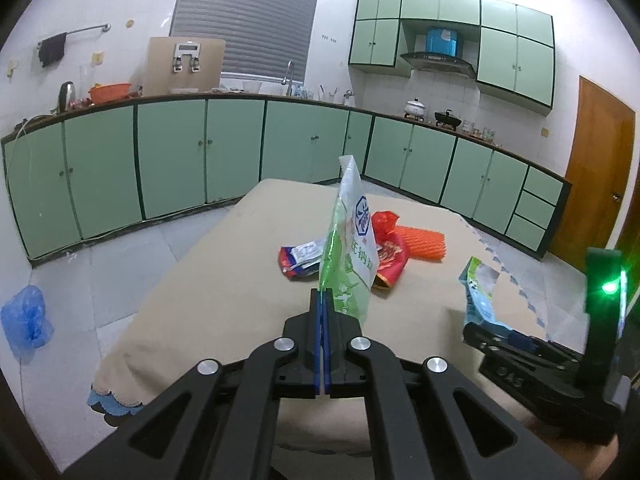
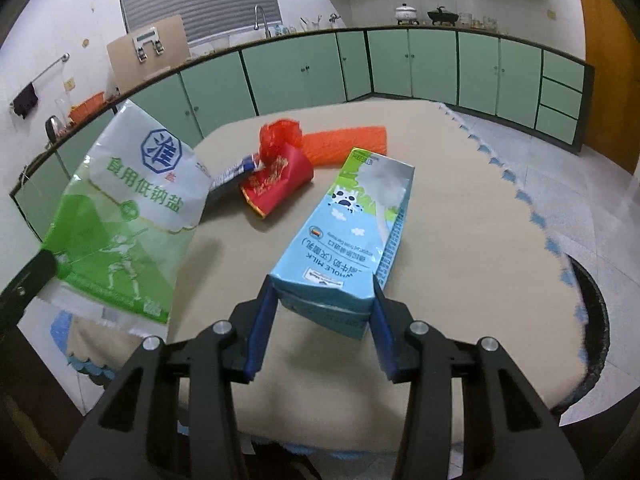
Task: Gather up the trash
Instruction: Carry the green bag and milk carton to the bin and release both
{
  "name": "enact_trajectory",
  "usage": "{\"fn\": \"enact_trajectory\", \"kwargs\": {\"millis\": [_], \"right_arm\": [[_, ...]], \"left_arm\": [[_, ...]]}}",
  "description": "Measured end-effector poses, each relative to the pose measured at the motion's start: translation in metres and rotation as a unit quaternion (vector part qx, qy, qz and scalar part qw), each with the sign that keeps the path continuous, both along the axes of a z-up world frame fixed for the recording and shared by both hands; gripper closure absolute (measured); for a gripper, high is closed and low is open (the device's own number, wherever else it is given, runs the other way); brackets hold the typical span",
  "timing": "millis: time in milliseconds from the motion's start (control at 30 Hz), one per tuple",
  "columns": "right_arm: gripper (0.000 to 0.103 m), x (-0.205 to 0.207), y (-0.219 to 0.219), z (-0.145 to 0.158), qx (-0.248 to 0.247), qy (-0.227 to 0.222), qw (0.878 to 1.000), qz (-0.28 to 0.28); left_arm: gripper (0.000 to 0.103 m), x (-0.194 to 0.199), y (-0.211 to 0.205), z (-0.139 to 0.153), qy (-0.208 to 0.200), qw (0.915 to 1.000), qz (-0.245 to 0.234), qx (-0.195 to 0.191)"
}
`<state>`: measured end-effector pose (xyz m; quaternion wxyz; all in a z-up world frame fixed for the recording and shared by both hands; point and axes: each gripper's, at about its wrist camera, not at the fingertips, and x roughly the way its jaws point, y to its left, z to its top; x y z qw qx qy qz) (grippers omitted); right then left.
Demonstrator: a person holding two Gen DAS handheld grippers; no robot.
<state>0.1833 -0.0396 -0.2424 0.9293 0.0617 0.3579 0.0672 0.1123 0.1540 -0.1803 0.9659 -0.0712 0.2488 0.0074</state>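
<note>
The right gripper (image 2: pixel 322 284) is holding the near end of the milk carton (image 2: pixel 352 232), with its 2 blue pads standing against the 2 sides of that end. The jaws are about half open, because the carton is filling the gap between them. The carton's long axis is running straight away from this gripper, toward the middle of the table (image 2: pixel 460 240), and its far end is pointing at the orange net (image 2: pixel 344 144). The near end looks slightly lifted, but I cannot tell if the far end is resting on the cloth.

The left gripper (image 1: pixel 324 292) is fully closed on the lower edge of the salt bag (image 1: pixel 352 240), and the bag is standing upright above the jaws. In the right view this bag (image 2: pixel 132 208) is hanging just to the left of the carton, apart from it.

The red wrapper (image 2: pixel 280 180) is lying farther away between them, nearer to the left side. My judgement: both grippers are occupied, so the coming move should carry the carton away along its own axis.
</note>
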Motion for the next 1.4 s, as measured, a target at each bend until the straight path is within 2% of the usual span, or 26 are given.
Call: {"fn": "enact_trajectory", "kwargs": {"millis": [233,367,567,733,867,1033,1133,1267,1400], "right_arm": [[0.061,-0.025,-0.029,0.044,0.01,-0.035,0.999,-0.001],[0.061,-0.044,-0.061,0.068,0.013,-0.057,0.998,-0.013],[0.061,-0.062,-0.117,0.086,-0.006,-0.074,0.996,-0.042],[0.061,-0.07,-0.192,0.088,-0.015,-0.072,0.992,-0.098],[0.061,-0.073,-0.25,0.08,-0.024,-0.063,0.988,-0.14],[0.061,-0.064,-0.307,0.051,-0.019,-0.027,0.986,-0.164],[0.061,-0.054,-0.332,0.028,-0.015,-0.003,0.984,-0.176],[0.061,-0.032,-0.357,-0.008,-0.005,0.037,0.983,-0.18],[0.06,-0.012,-0.376,-0.035,0.003,0.062,0.982,-0.178]], "left_arm": [[0.102,-0.002,-0.023,0.022,-0.012,0.9998,-0.015,0.008],[0.102,0.002,-0.042,0.029,-0.012,0.9994,-0.031,0.007],[0.102,0.012,-0.097,0.044,-0.024,0.9953,-0.094,0.008],[0.102,0.029,-0.166,0.055,-0.026,0.9835,-0.179,-0.003],[0.102,0.048,-0.224,0.054,-0.021,0.9705,-0.24,-0.002],[0.102,0.081,-0.299,0.038,0.014,0.9512,-0.308,-0.012],[0.102,0.093,-0.339,0.019,0.039,0.9431,-0.33,-0.008],[0.102,0.118,-0.392,-0.026,0.093,0.9337,-0.345,0.02],[0.102,0.137,-0.421,-0.064,0.133,0.9247,-0.354,0.042]]}}
